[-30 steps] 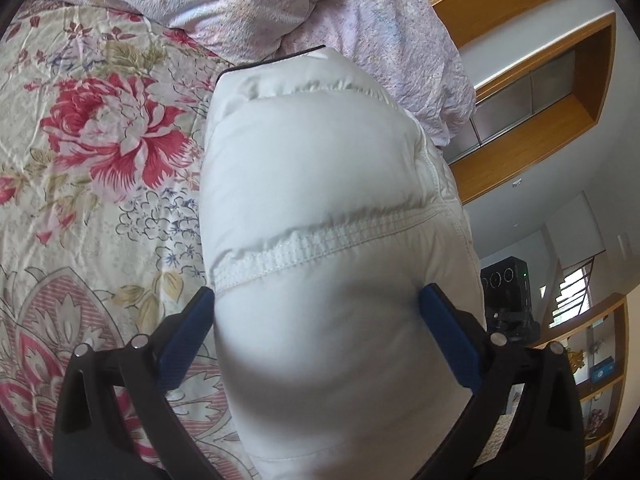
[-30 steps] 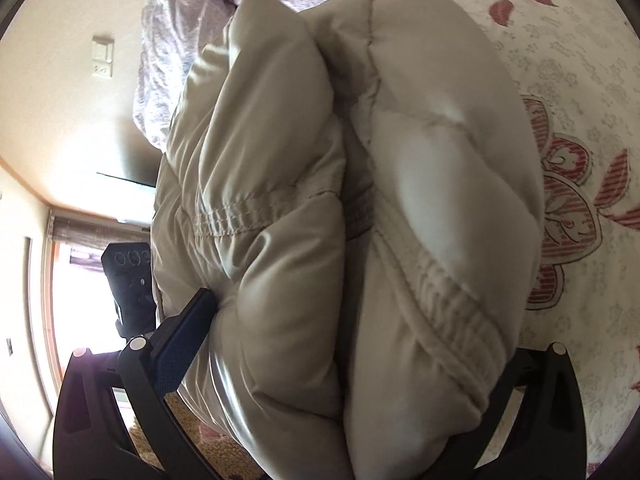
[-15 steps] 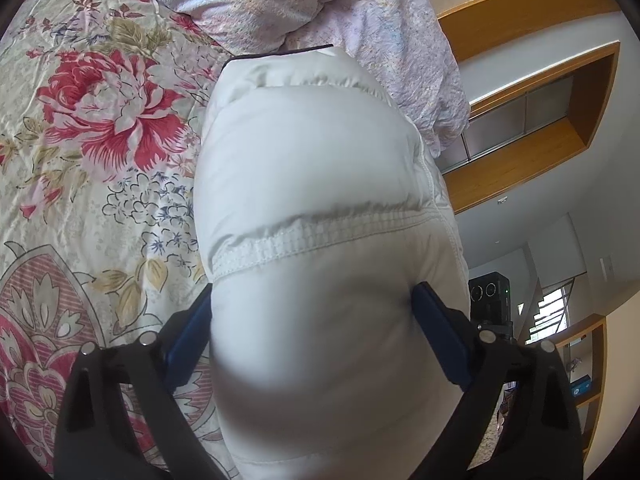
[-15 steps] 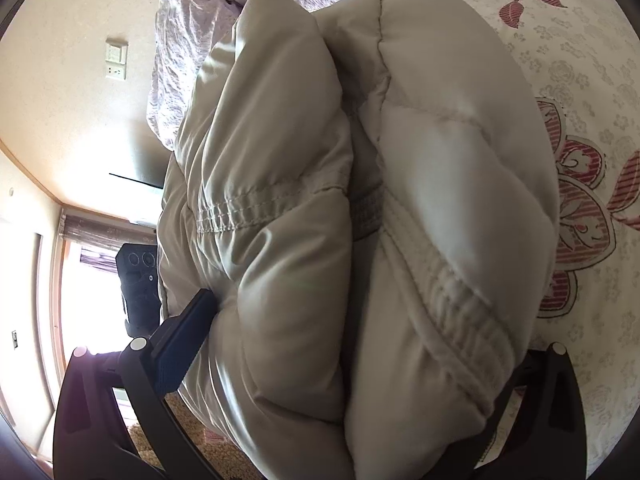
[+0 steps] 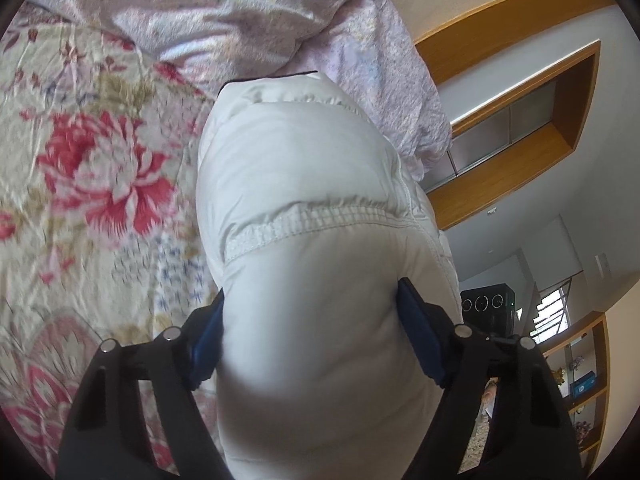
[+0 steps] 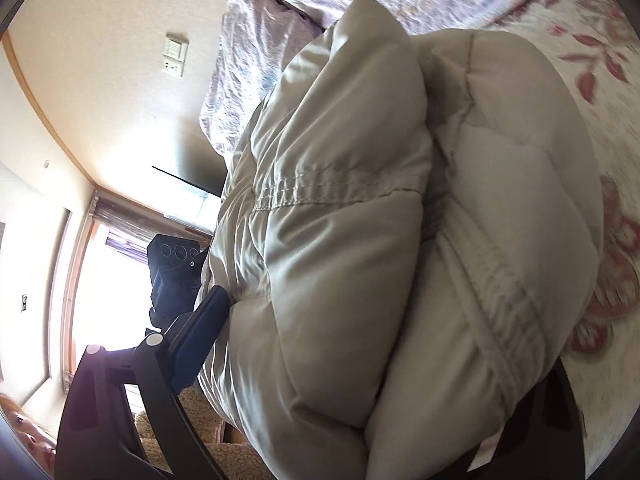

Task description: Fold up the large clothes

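Note:
A puffy white quilted jacket (image 5: 304, 200) fills the left wrist view, held sideways over the floral bed. My left gripper (image 5: 312, 328) is shut on a thick fold of it, blue pads pressed into both sides. In the right wrist view the same jacket (image 6: 380, 240) looks beige in shadow, bunched in two thick folds. My right gripper (image 6: 392, 360) is shut on it; the left blue pad (image 6: 200, 336) shows, the right finger is mostly hidden behind the padding.
The bed has a floral cover (image 5: 88, 184) with red flowers. Pale purple pillows (image 5: 224, 16) lie at its head. A wooden wall recess (image 5: 520, 120) and shelves (image 5: 580, 380) are to the right. A black device (image 6: 172, 264) stands by the bright window.
Both grippers keep their hold on the jacket. The views have shifted: the bundle has moved toward the pillows, and the left jaws look squeezed a little closer.

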`<state>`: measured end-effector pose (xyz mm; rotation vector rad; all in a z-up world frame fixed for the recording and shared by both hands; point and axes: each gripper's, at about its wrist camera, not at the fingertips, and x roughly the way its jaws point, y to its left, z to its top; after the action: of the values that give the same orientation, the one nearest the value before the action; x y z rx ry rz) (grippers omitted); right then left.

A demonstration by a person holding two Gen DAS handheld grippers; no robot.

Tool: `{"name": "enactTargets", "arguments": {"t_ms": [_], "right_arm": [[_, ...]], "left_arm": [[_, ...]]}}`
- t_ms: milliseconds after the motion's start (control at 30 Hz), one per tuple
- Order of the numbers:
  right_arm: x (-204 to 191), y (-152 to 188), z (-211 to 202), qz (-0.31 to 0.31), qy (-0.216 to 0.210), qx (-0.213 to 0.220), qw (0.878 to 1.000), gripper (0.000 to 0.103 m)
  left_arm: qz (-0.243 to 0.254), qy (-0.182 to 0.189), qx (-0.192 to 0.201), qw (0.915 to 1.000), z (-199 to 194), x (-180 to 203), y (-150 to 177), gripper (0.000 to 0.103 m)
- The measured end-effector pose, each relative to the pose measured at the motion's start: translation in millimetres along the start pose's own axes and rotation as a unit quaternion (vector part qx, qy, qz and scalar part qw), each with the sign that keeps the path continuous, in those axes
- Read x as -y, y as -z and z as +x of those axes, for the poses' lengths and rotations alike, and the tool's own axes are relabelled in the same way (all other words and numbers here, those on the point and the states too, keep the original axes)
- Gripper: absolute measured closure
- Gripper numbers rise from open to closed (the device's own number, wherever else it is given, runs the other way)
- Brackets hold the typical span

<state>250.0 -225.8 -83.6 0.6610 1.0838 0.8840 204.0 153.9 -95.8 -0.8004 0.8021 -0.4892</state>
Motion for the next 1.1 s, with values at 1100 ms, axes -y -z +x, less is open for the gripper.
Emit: {"name": "enactTargets", "arguments": {"t_ms": [1100], "right_arm": [[8.9, -97.6, 94.2, -0.006, 0.113, -0.035, 0.993, 0.003]], "left_arm": [[0.057, -0.181, 0.110, 0.9756, -24.2, -49.5, -76.5, 0.013]]}}
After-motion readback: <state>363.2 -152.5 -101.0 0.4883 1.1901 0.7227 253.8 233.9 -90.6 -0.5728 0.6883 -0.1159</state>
